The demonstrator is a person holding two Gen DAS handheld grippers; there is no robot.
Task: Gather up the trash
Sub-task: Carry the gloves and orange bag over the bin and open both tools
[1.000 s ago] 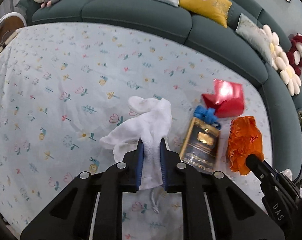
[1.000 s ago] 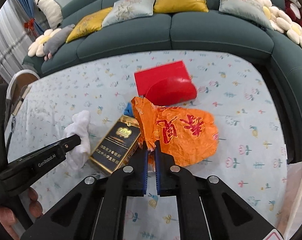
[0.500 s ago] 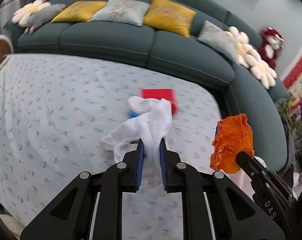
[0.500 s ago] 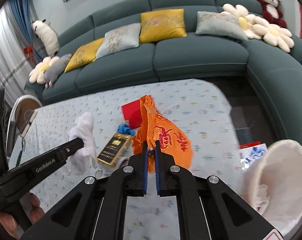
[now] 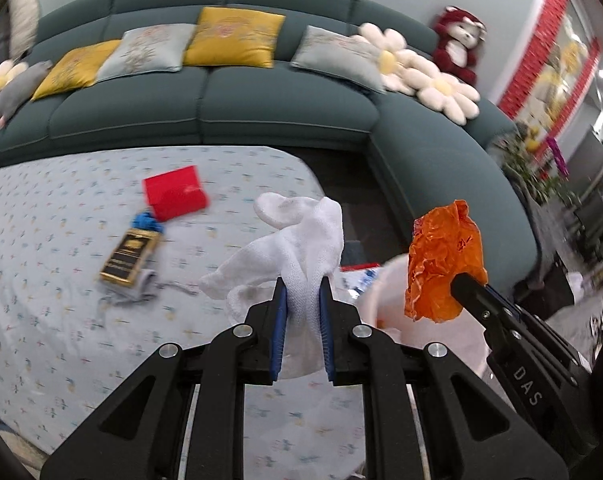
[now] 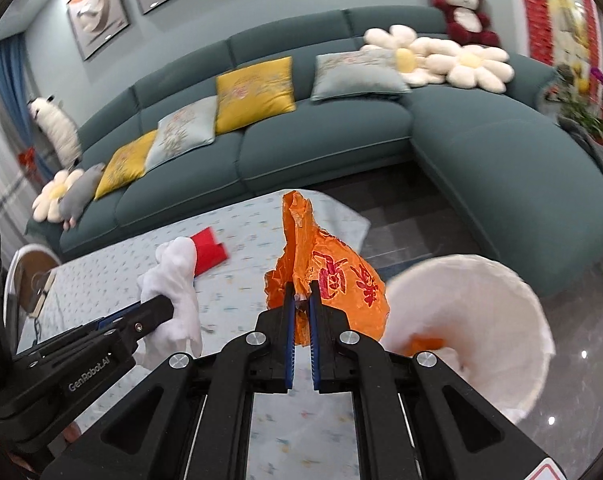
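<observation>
Right wrist view shows the right gripper (image 6: 300, 300) pinching an orange plastic bag (image 6: 333, 284) by its crumpled neck, so it hangs clear of the table beside the white-lined bin (image 6: 473, 320) at lower right, likely its destination. At lower left, the left gripper (image 6: 169, 308) clamps a white cloth wad (image 6: 173, 276). A red packet (image 5: 175, 196) and dark box (image 5: 131, 256) lie on the tablecloth (image 5: 61, 220), left of centre in the left wrist view.

white rag (image 5: 297, 240): soft woven cloth, matt
orange bag (image 6: 341, 284): thin crinkled plastic, glossy
bin liner (image 6: 481, 292): thin white plastic
tablecloth (image 5: 61, 280): printed matt cloth
sofa (image 5: 285, 100): teal matt fabric
gold-and-black box (image 5: 129, 256): glossy card
</observation>
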